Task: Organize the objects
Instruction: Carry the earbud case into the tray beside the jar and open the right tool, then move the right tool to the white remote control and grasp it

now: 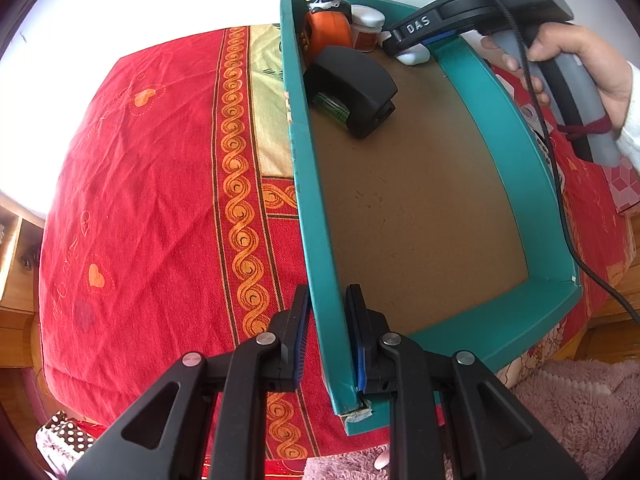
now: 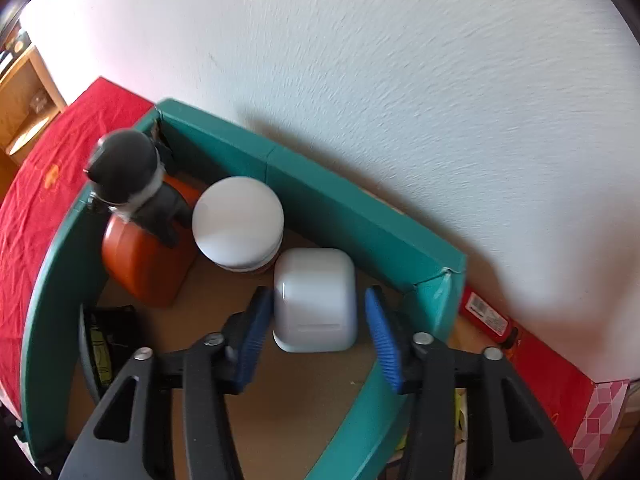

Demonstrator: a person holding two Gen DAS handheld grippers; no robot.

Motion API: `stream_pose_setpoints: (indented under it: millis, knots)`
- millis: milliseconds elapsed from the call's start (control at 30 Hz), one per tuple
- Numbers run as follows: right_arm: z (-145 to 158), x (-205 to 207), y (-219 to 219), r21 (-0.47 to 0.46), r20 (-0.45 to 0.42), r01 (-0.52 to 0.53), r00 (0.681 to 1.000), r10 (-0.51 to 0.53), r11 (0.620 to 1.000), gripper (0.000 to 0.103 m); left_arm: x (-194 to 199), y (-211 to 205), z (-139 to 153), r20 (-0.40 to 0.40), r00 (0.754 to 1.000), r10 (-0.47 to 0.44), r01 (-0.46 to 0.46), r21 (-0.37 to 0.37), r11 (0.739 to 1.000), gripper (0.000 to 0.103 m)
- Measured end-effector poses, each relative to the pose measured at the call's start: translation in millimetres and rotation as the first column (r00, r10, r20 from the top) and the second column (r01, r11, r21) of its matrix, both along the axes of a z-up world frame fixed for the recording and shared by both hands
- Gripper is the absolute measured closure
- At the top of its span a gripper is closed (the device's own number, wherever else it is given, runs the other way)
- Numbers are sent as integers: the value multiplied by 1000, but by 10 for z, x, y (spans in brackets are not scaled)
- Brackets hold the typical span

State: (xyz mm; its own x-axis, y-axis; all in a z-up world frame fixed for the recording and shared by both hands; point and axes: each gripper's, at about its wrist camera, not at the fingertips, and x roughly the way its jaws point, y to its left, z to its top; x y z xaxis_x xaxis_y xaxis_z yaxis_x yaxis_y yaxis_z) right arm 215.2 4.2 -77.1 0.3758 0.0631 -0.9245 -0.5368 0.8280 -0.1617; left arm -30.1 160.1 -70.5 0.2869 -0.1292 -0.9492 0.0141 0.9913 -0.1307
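White case [image 2: 316, 300], rounded and glossy, rests on the brown floor of the teal tray [image 2: 328, 204] near its far wall, just beside a white-lidded jar [image 2: 238, 220] and close to the right corner. Right hand-held gripper [image 2: 316, 332] straddles it with the blue pads apart: the left pad sits at the case's side, the right pad stands clear of it, so nothing is clamped. Judging from this, the case has been set down in the row; a clean finish would mean lifting straight up without brushing the case or nudging the jar, and keeping the right finger off the tray's side wall, which it is very close to.

Further along the row stand an orange container [image 2: 144, 260] with a dark toy figure [image 2: 124, 168] on top, and a black tape dispenser [image 1: 352, 88] lies nearer the middle.

Left hand-held gripper [image 1: 326, 328] is clamped on the tray's left wall near the close corner, steadying it on the red bedspread [image 1: 140, 200]. Both point steeply downward; the person's hand [image 1: 568, 60] wraps the right tool's grey handle from above.
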Motion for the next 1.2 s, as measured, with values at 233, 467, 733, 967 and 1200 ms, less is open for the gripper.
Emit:
stream_pose_setpoints:
  millis: [233, 467, 733, 967, 1200]
  knots:
    - [348, -222, -219, 100, 26, 10, 1000, -13, 995, 46, 14, -4, -8, -3, 1000, -4, 4, 1, 1000, 85]
    - [744, -635, -839, 165, 53, 50, 997, -60, 985, 46, 11, 13, -10, 3, 1000, -1, 1, -4, 1000, 85]
    - [432, -1004, -1572, 121, -36, 165, 986, -162, 979, 46, 13, 8, 1, -1, 1000, -8, 8, -1, 1000, 85]
    - [86, -1171, -1700, 102, -97, 182, 980, -172, 978, 39, 59, -29, -15, -13, 1000, -13, 13, 10, 1000, 85]
    - [-79, -1147, -1576, 69, -82, 178, 982, -172, 982, 30, 93, -68, -29, -12, 1000, -16, 16, 16, 1000, 85]
